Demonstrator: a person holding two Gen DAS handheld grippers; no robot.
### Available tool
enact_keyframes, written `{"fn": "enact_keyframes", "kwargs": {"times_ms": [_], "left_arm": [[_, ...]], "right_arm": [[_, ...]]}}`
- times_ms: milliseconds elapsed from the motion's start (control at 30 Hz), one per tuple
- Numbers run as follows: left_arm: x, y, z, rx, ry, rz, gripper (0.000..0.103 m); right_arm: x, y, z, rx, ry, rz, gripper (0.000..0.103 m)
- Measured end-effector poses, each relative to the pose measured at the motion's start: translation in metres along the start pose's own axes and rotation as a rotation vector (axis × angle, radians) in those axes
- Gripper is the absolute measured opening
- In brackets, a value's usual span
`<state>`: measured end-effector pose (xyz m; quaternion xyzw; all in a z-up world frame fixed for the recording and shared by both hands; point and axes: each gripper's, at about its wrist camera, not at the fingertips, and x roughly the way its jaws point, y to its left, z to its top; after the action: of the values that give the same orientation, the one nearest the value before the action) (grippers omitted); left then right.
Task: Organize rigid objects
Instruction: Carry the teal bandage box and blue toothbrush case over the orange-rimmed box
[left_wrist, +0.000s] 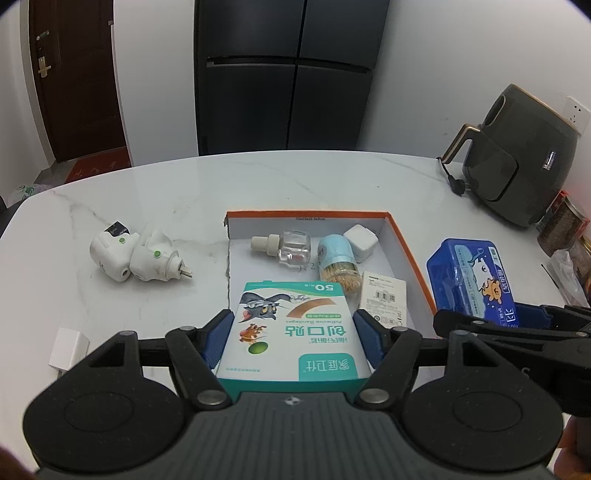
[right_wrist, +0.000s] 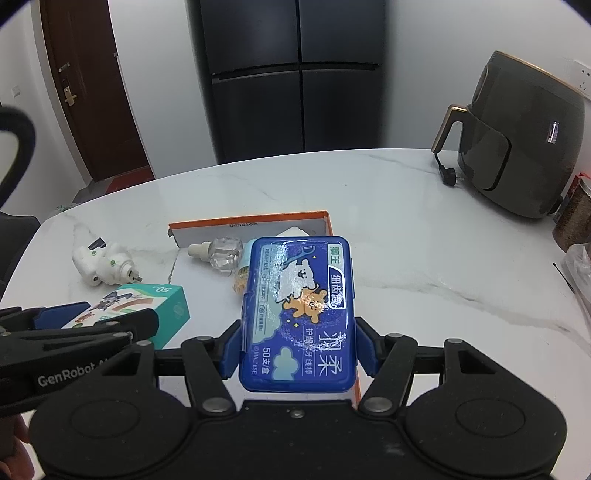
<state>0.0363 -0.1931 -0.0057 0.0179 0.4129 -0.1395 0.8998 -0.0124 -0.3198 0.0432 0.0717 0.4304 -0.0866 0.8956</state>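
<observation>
My left gripper (left_wrist: 293, 332) is shut on a teal and white bandage box (left_wrist: 291, 328), held above the near end of an orange-rimmed white tray (left_wrist: 410, 251). My right gripper (right_wrist: 297, 347) is shut on a blue floss-pick case (right_wrist: 299, 314), held above the tray's right side (right_wrist: 251, 219). The tray holds a clear liquid bottle (left_wrist: 286, 247), a toothpick jar (left_wrist: 338, 264), a white charger cube (left_wrist: 361, 238) and a small white box (left_wrist: 384, 297). Two white plug-in devices (left_wrist: 135, 256) lie on the table left of the tray. The blue case also shows in the left wrist view (left_wrist: 469, 277).
The marble table (left_wrist: 295, 177) carries a dark air fryer (left_wrist: 517, 162) with its cord at the back right, jars (left_wrist: 561, 225) at the right edge, and a white block (left_wrist: 68, 349) at the near left. A dark fridge and brown door stand behind.
</observation>
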Motion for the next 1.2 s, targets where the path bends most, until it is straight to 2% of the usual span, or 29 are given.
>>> {"fn": "enact_keyframes", "kwargs": {"times_ms": [733,1200], "left_arm": [[0.020,0.008,0.011,-0.002,0.020,-0.002,0.071],[0.036,0.019,0.018,-0.029,0.039,-0.002,0.071]], "right_arm": [[0.025,0.004,0.017,-0.007,0.012,-0.004,0.073],[0.064,0.008,0.038,-0.014,0.045,0.001,0.073]]}}
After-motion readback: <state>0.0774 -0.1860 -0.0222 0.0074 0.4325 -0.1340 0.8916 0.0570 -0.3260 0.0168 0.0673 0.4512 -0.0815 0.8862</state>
